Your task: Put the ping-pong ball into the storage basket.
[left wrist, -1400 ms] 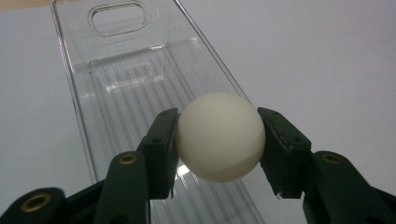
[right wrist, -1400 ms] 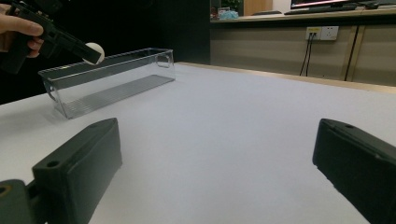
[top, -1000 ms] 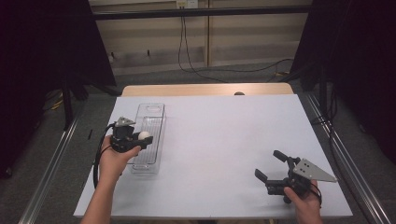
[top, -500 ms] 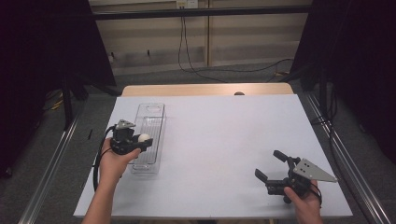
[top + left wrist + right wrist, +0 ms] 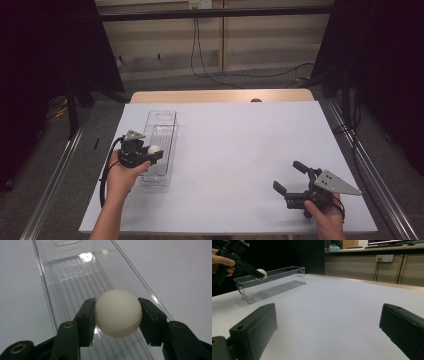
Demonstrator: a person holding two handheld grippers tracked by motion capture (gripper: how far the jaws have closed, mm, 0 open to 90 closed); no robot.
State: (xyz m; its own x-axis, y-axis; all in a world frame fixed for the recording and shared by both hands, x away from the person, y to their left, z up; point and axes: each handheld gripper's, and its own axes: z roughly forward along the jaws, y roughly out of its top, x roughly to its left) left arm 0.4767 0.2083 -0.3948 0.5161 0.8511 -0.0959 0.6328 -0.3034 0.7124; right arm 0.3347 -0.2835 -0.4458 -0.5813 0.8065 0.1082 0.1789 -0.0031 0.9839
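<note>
Nothing moved, ball (image 5: 118,313) clamped in left claw (image 5: 117,315)

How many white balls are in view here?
1: the white ball is clamped in the left tongs, above the clear plastic bin. None looks hidden.

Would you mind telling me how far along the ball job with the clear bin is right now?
Done: the left gripper is shut on the white ball and has it over the clear bin. In hand: the ball hangs above the ribbed floor, not resting on it. Left: probably lowering and releasing it. The right gripper sits open on the table.
</note>
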